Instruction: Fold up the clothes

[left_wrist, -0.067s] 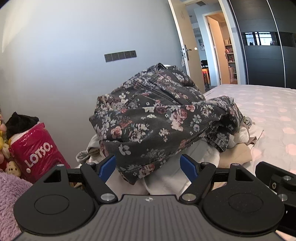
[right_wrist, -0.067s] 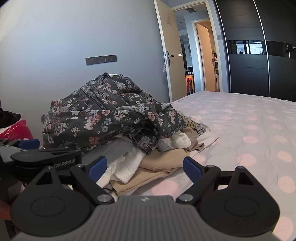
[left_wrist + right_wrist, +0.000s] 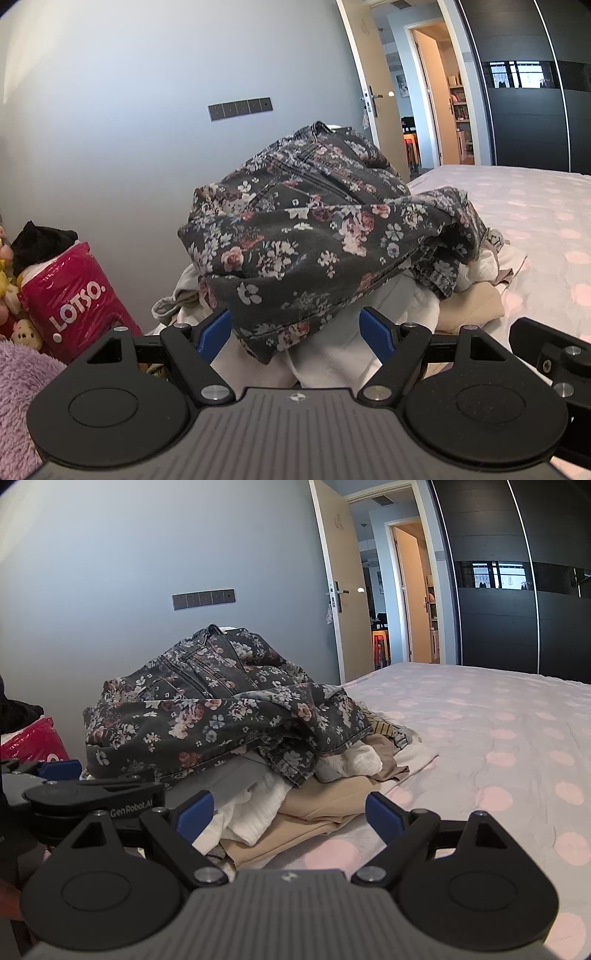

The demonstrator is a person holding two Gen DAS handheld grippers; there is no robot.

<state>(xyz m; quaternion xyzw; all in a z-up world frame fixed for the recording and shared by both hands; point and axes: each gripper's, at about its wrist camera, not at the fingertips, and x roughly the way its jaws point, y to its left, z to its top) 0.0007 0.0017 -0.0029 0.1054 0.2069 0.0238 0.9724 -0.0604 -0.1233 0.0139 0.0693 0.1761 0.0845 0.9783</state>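
Note:
A heap of clothes lies at the head of the bed. On top is a crumpled dark floral denim garment [image 3: 314, 236] [image 3: 221, 716]. White knit pieces [image 3: 255, 808] and beige folded fabric [image 3: 325, 801] lie beneath it. My left gripper [image 3: 297, 330] stands open just in front of the floral garment's lower hem, its blue pads on either side and apart from the cloth. My right gripper [image 3: 288, 814] is open too, low before the white and beige layers, with nothing between its pads. The left gripper's body [image 3: 92, 790] shows at the left of the right wrist view.
The bed sheet [image 3: 480, 746] with pink dots stretches away to the right. A red LOTSO package [image 3: 74, 299], plush toys [image 3: 22, 328] and a purple fluffy item [image 3: 18, 387] sit at the left. Behind are a grey wall, an open door [image 3: 332, 590] and a dark wardrobe [image 3: 517, 590].

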